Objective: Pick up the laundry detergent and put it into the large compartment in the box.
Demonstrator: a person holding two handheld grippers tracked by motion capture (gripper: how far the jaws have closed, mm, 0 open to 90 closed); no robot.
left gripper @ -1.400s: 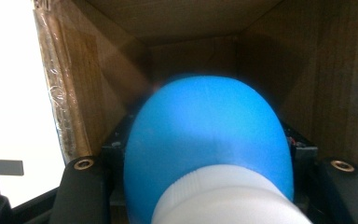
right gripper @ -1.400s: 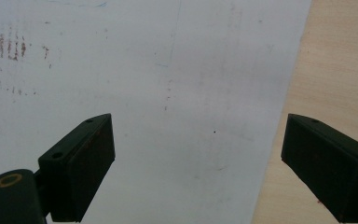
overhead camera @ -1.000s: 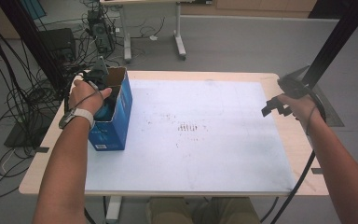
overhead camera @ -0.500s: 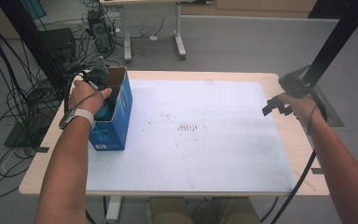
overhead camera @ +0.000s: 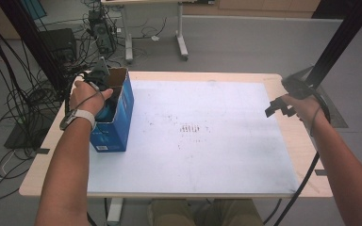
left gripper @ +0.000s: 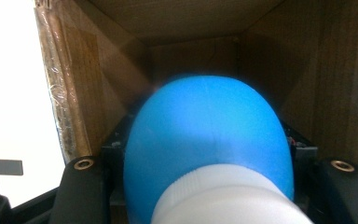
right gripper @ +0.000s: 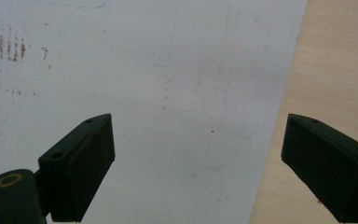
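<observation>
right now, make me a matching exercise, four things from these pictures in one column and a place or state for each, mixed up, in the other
Things:
1. blue bottle
2. cardboard box
3. left gripper
4. right gripper

Places or states:
A. jaws wide apart, nothing between them, over the white sheet's edge
B. stands open-topped near the table's left edge
C. reaches down into the box, shut on the bottle
D. clamped between two black jaws, white cap towards the camera

Pairs: 1-D, 2-B, 3-C, 4-A
</observation>
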